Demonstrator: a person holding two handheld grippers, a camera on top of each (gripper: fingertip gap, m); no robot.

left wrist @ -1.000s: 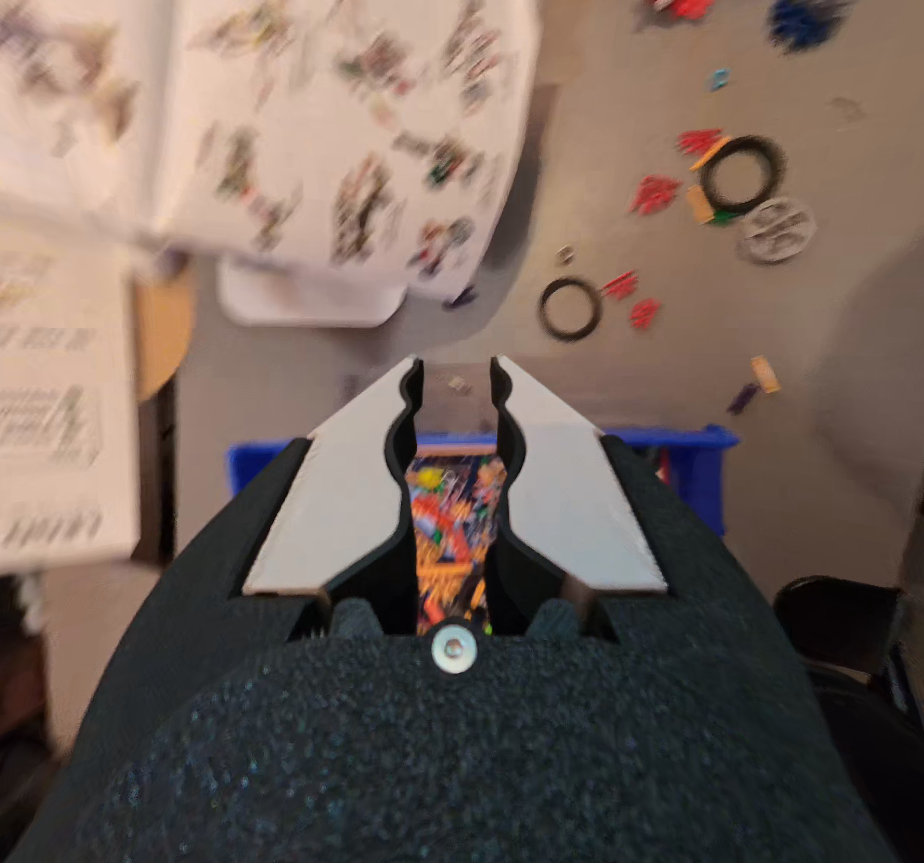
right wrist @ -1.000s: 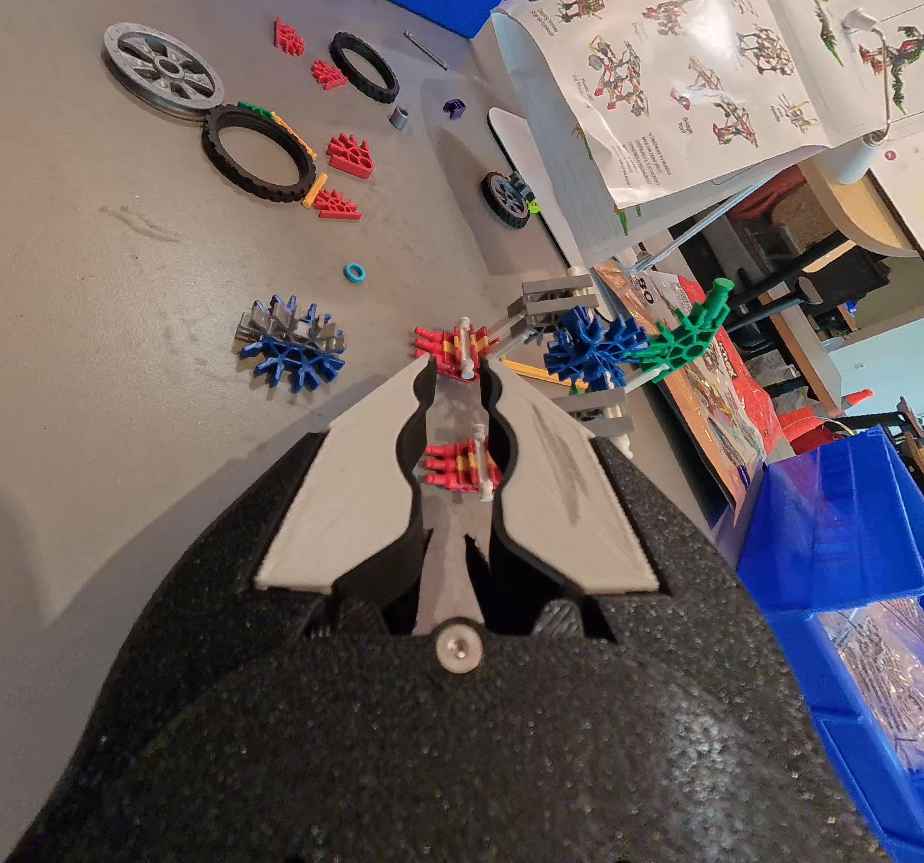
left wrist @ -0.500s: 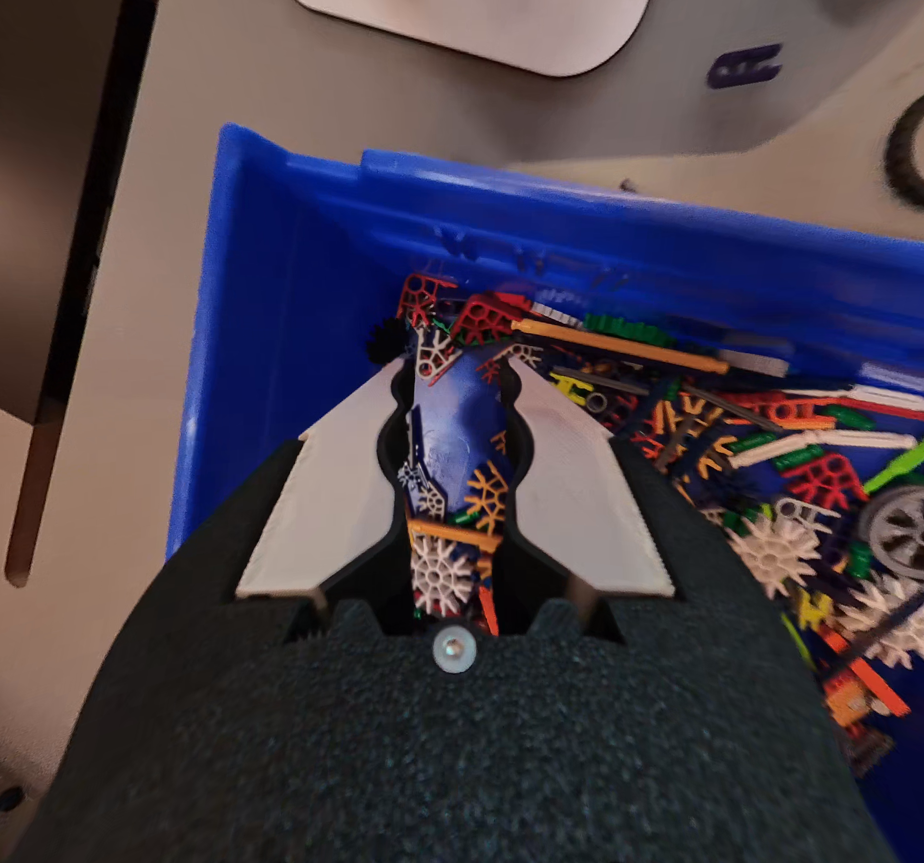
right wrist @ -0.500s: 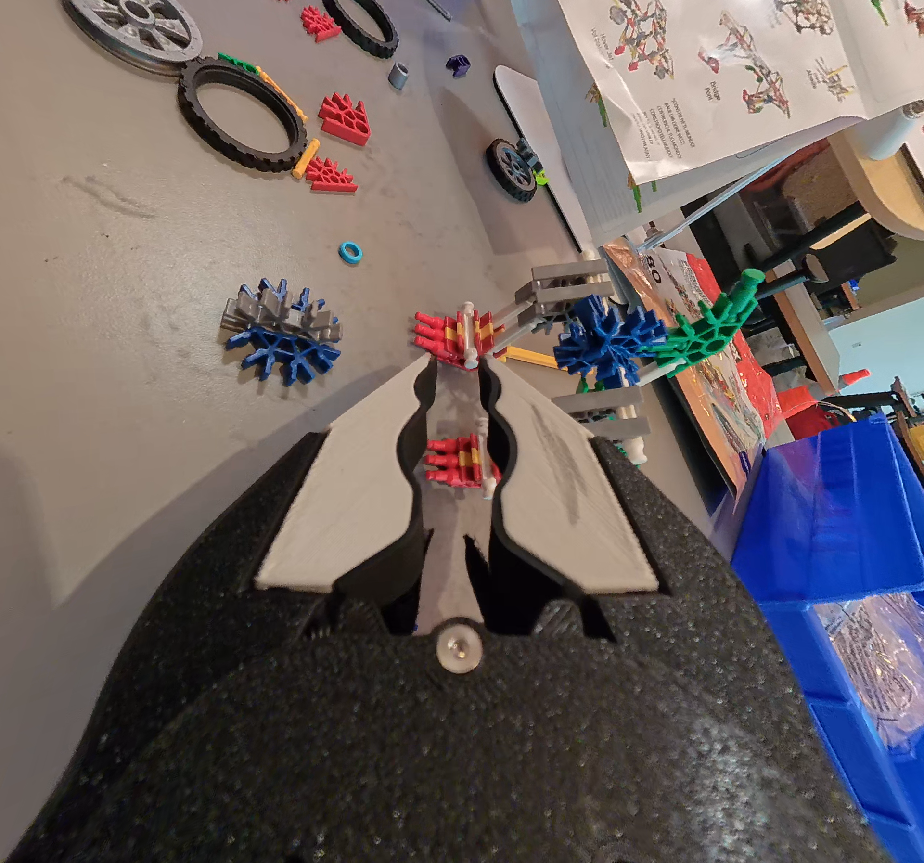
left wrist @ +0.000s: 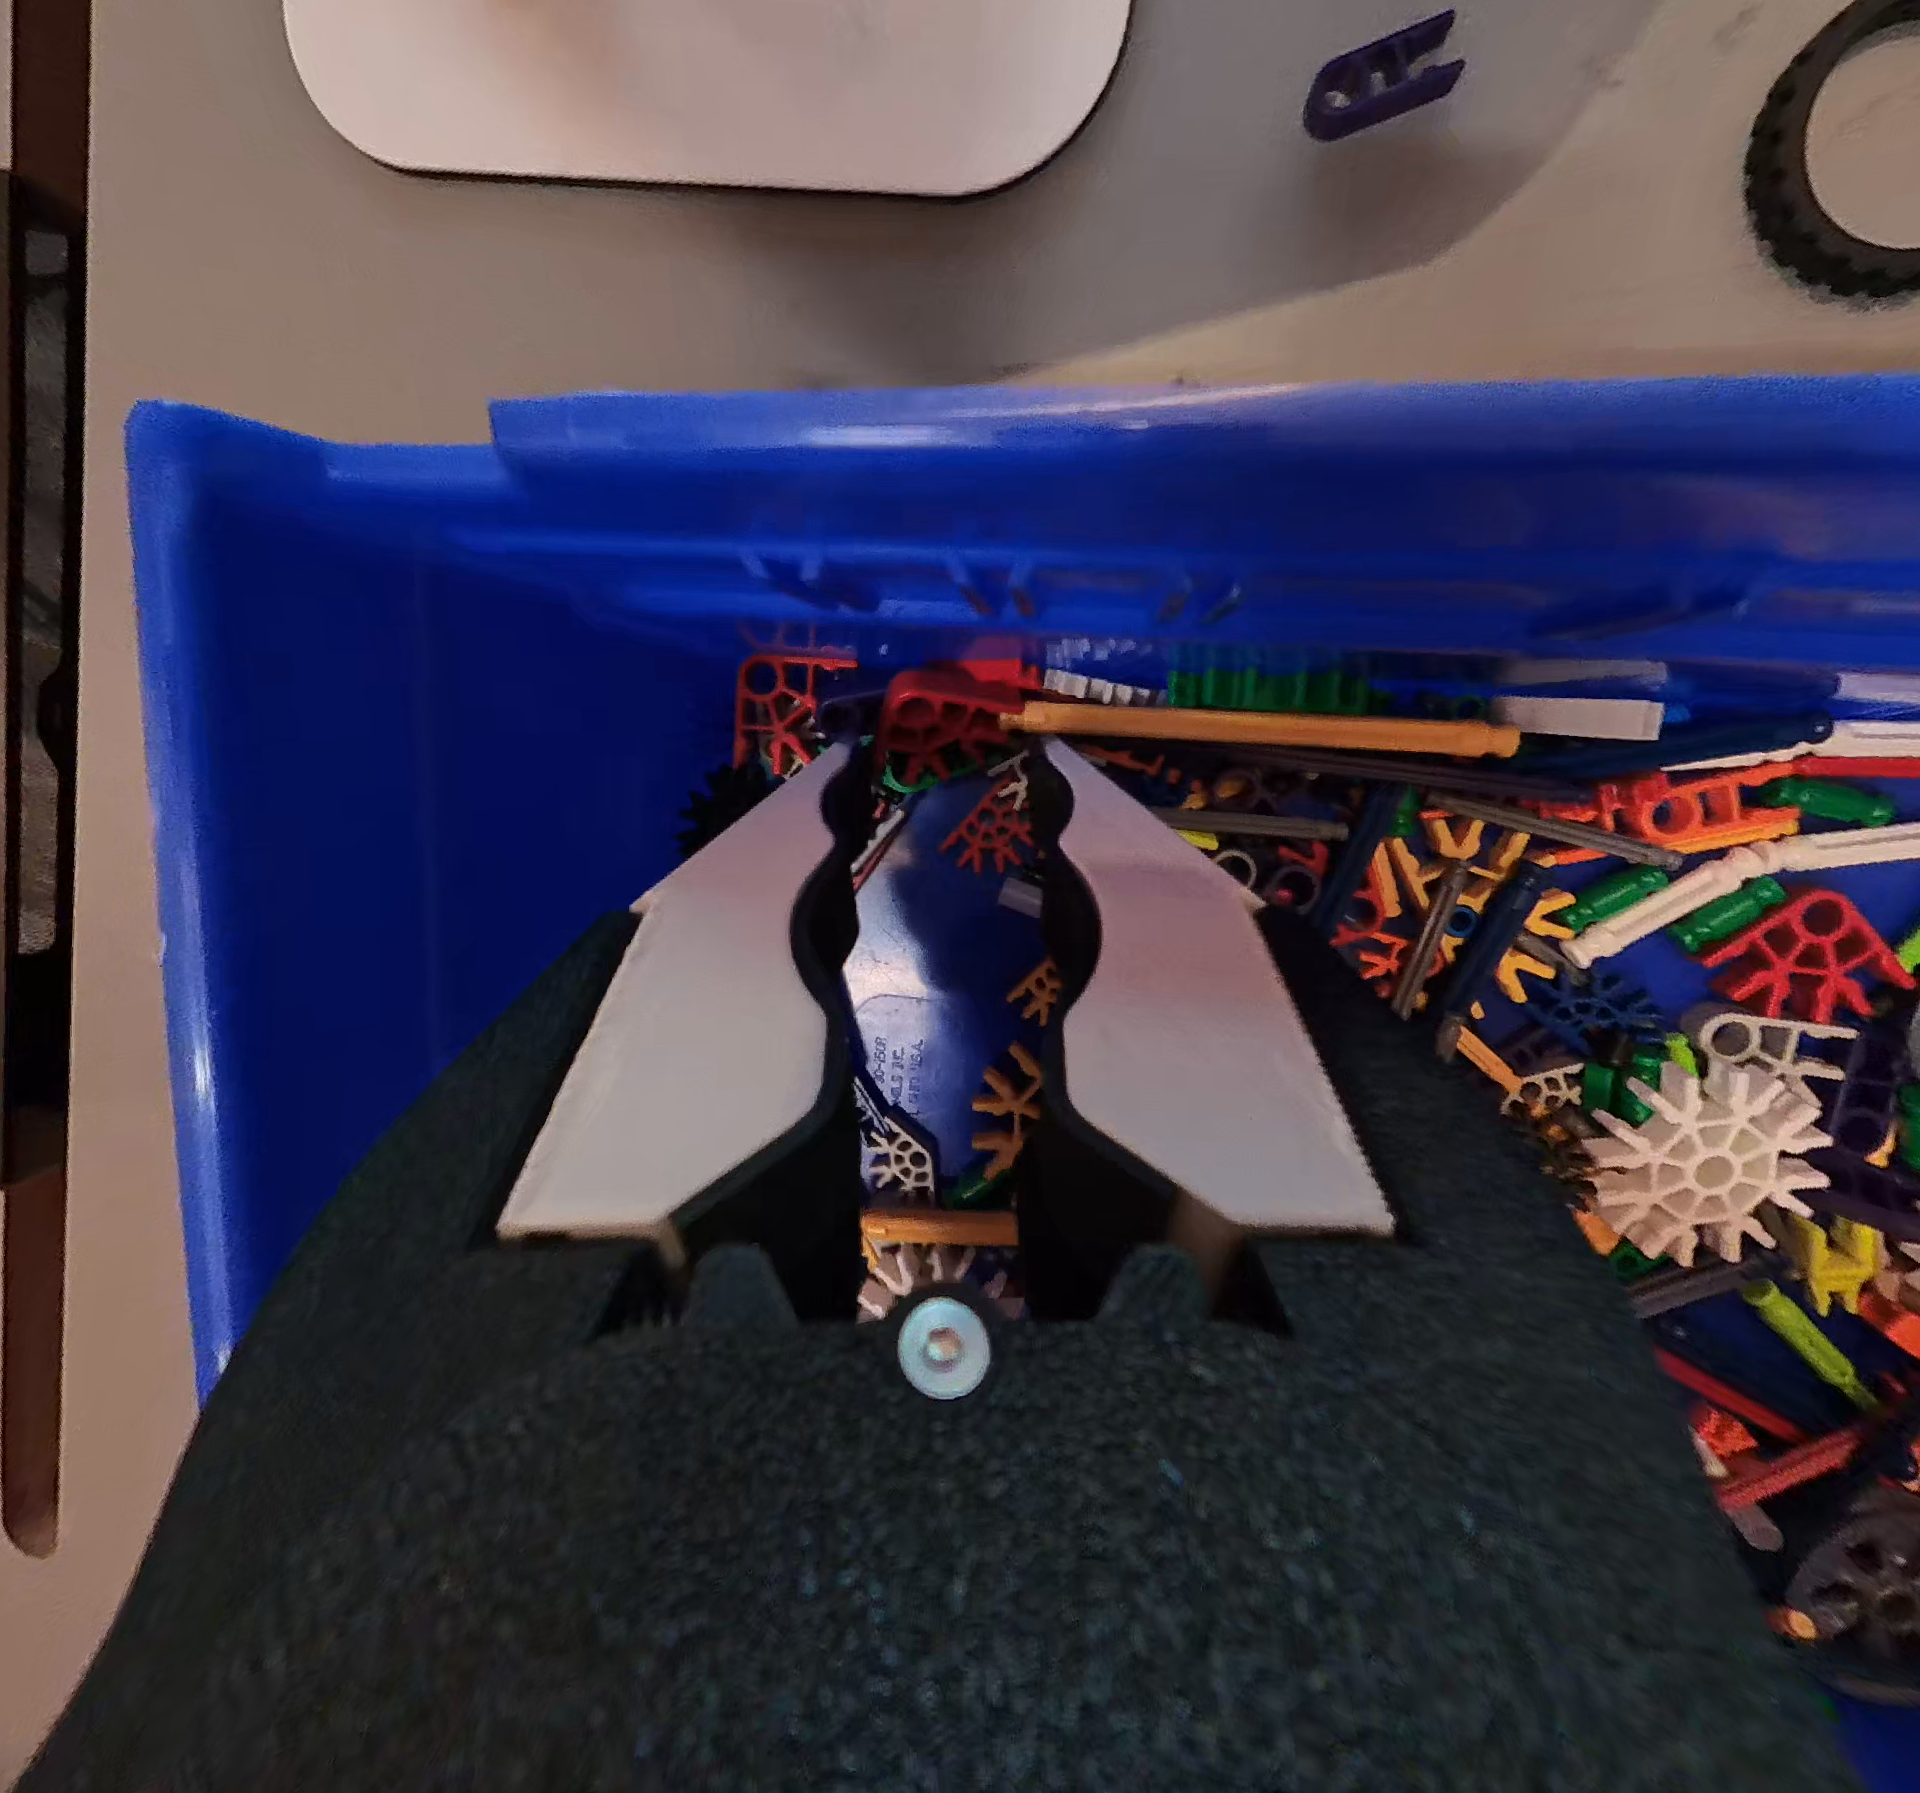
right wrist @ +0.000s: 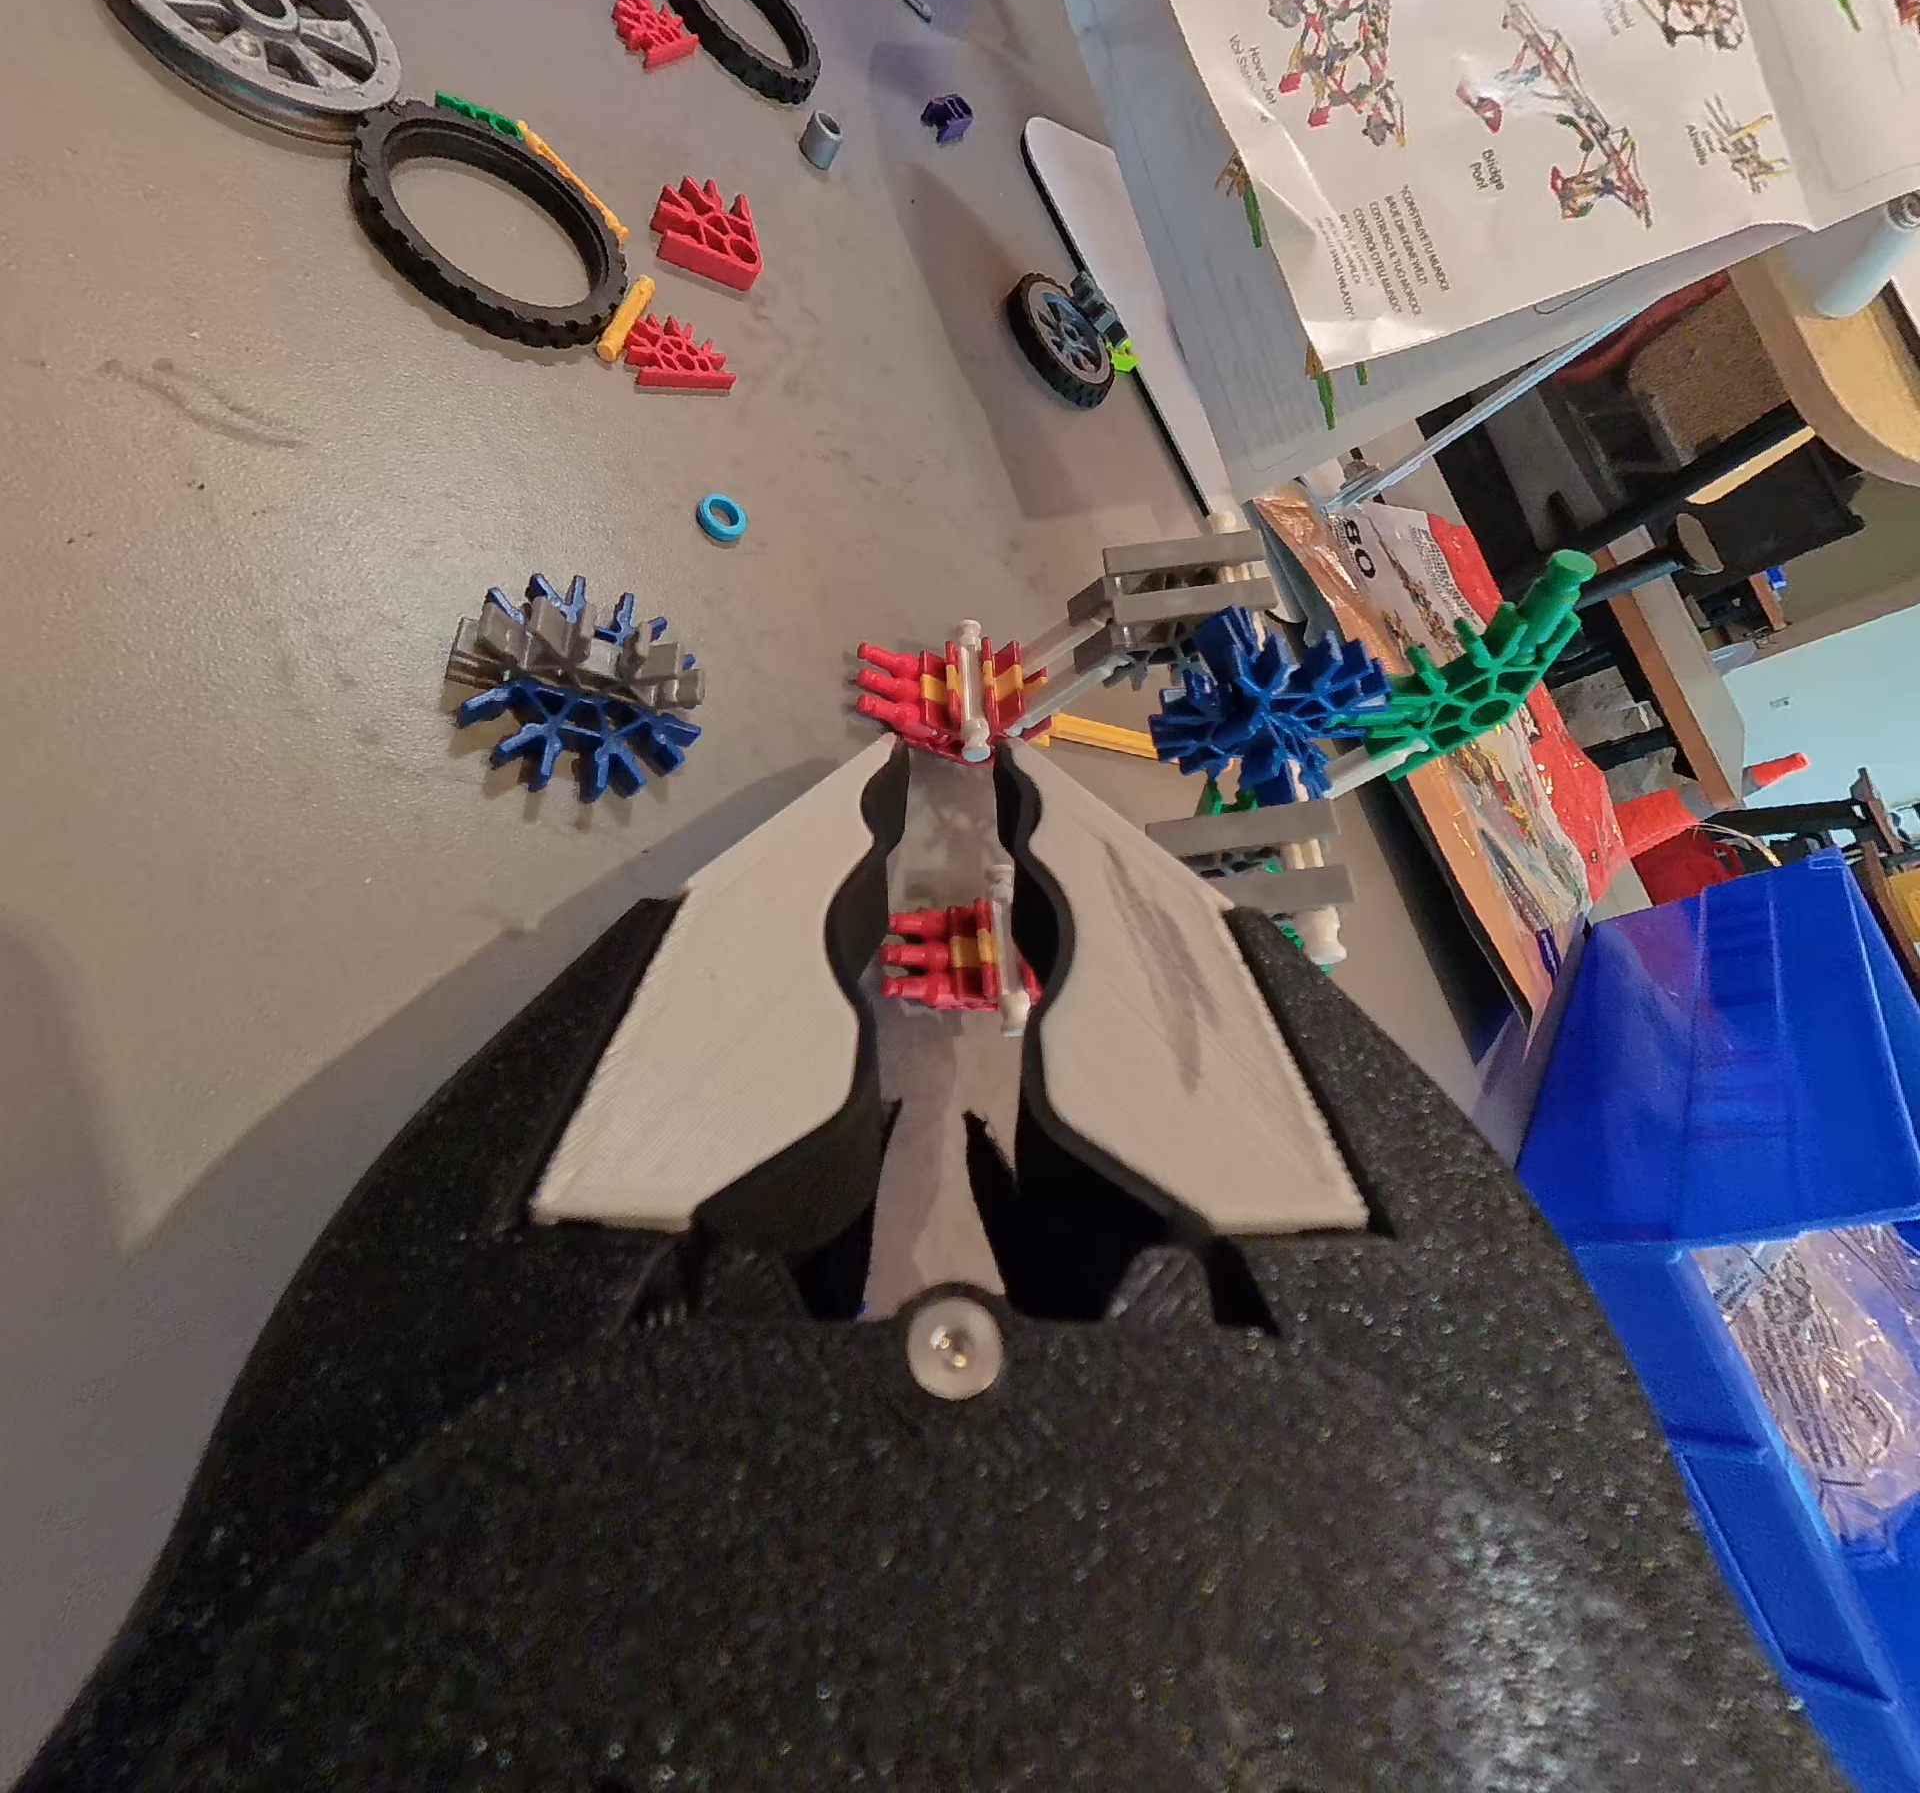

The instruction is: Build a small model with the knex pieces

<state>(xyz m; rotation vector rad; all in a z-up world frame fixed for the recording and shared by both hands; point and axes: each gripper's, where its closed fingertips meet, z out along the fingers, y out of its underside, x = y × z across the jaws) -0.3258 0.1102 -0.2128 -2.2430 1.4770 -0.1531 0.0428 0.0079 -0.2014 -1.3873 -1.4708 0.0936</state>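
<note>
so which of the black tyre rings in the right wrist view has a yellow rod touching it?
The larger black tyre ring, beside the grey spoked wheel: a yellow rod lies against its rim. The smaller tyre ring farther back has only red connectors near it.

We are in what looks like a hobby or lab workroom. A grey tabletop (right wrist: 208, 808) carries loose plastic construction-toy parts: black tyres (right wrist: 488, 226), a grey wheel (right wrist: 244, 8), red connectors (right wrist: 707, 231). Near its right edge a half-built model (right wrist: 1268, 704) stands beside an open instruction booklet (right wrist: 1507, 81) propped on a stand. Blue storage bins (right wrist: 1725, 1037) sit at that edge; another blue bin (left wrist: 416, 756) holds mixed rods and connectors. Past the tabletop's edge we see dark furniture legs (right wrist: 1662, 496).
</note>
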